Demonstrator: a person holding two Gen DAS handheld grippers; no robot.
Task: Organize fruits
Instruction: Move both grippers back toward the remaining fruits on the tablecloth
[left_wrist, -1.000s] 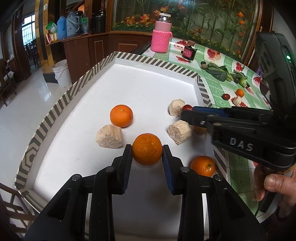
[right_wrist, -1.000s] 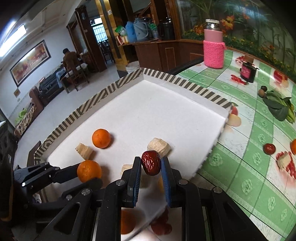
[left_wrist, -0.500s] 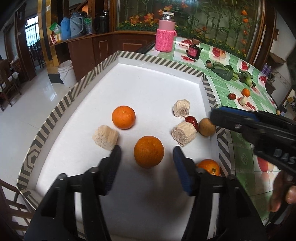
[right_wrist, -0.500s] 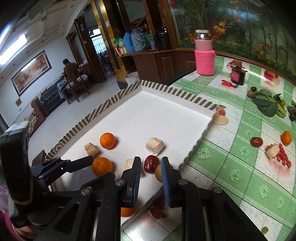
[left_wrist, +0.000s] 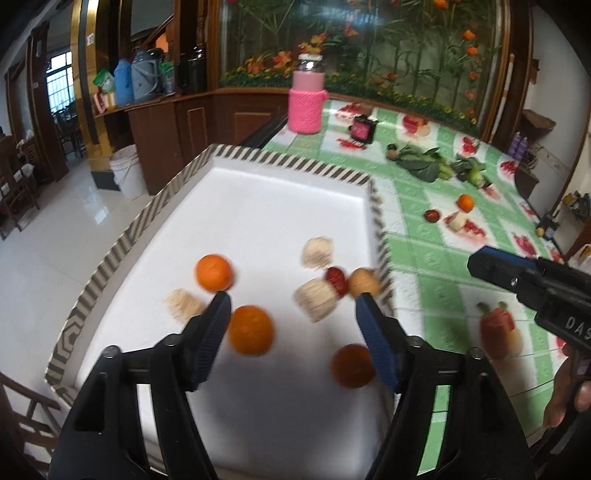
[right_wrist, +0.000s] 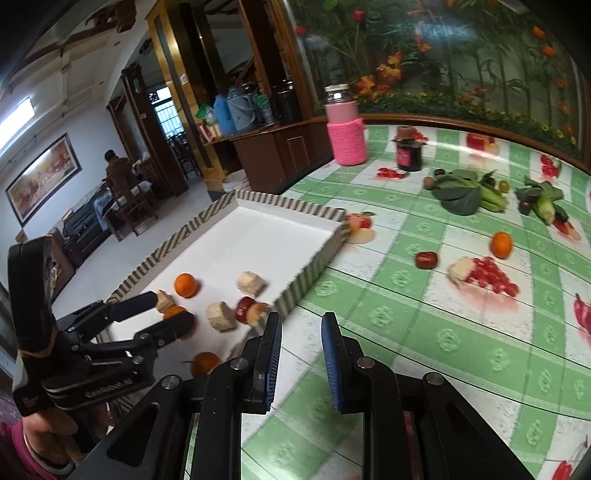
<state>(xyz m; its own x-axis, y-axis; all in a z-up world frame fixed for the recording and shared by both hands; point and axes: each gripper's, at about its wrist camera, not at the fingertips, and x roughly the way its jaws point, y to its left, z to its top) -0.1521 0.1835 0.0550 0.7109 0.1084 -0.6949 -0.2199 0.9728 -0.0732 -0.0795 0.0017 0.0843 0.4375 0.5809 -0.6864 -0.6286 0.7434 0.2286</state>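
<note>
A white tray (left_wrist: 258, 206) with a striped rim holds three oranges, three pale corn-like chunks, a red date (left_wrist: 336, 279) and a small tan fruit (left_wrist: 364, 282). My left gripper (left_wrist: 293, 317) is open and empty, raised above the tray; the nearest orange (left_wrist: 250, 329) lies below between its fingers. My right gripper (right_wrist: 301, 332) is open and empty over the green tablecloth, just right of the tray's rim (right_wrist: 314, 273). On the cloth lie another orange (right_wrist: 501, 244), a red date (right_wrist: 426, 259) and a pale chunk (right_wrist: 458, 271).
A pink knitted jar (right_wrist: 345, 131) and a small dark jar (right_wrist: 409, 153) stand at the table's far side. Leafy greens (right_wrist: 465, 190) lie beyond the loose fruit. The floor drops away left of the tray.
My left gripper opened, let go of the orange and lifted away. My right gripper released the red date in the tray, opened and moved right over the tablecloth.
</note>
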